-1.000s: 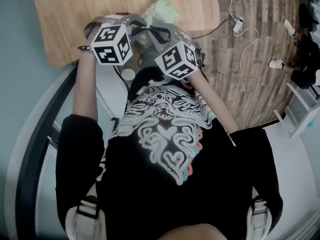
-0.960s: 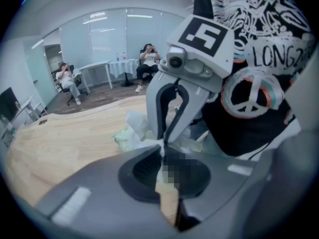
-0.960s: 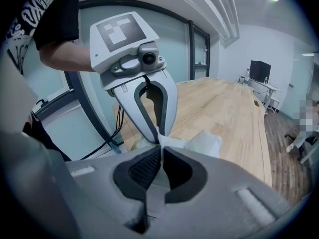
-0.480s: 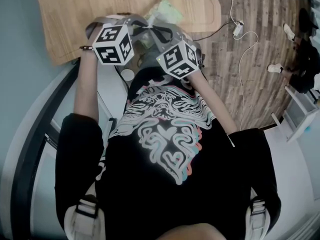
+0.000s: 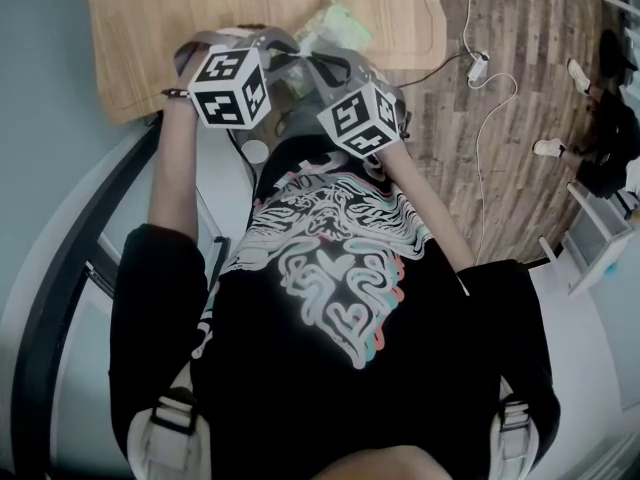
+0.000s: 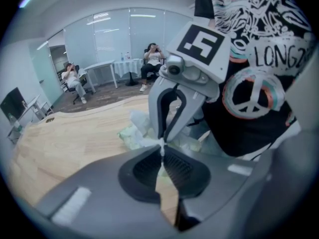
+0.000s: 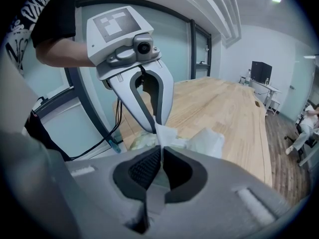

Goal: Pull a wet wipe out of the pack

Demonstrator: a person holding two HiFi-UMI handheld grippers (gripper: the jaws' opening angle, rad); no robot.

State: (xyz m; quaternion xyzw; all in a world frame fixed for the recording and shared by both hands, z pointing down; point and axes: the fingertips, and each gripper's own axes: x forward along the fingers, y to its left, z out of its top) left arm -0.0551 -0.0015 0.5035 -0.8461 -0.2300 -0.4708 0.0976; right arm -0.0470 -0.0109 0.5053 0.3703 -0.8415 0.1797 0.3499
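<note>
A: How do the grippers stand?

B: I have both tilted downward, tips meeting just above the green pack (image 5: 338,20). The left gripper (image 6: 162,146) and the right gripper (image 7: 160,146) each pinch the white crumpled wet wipe (image 7: 165,132).

Only our head view has drifted a little: we see the desk (image 5: 150,48), the wet wipe pack (image 5: 337,23), the left hand-held gripper (image 5: 290,53) and the right hand-held gripper (image 5: 312,63) slightly further right, and the white cable (image 5: 478,68) on the floor lower.
</note>
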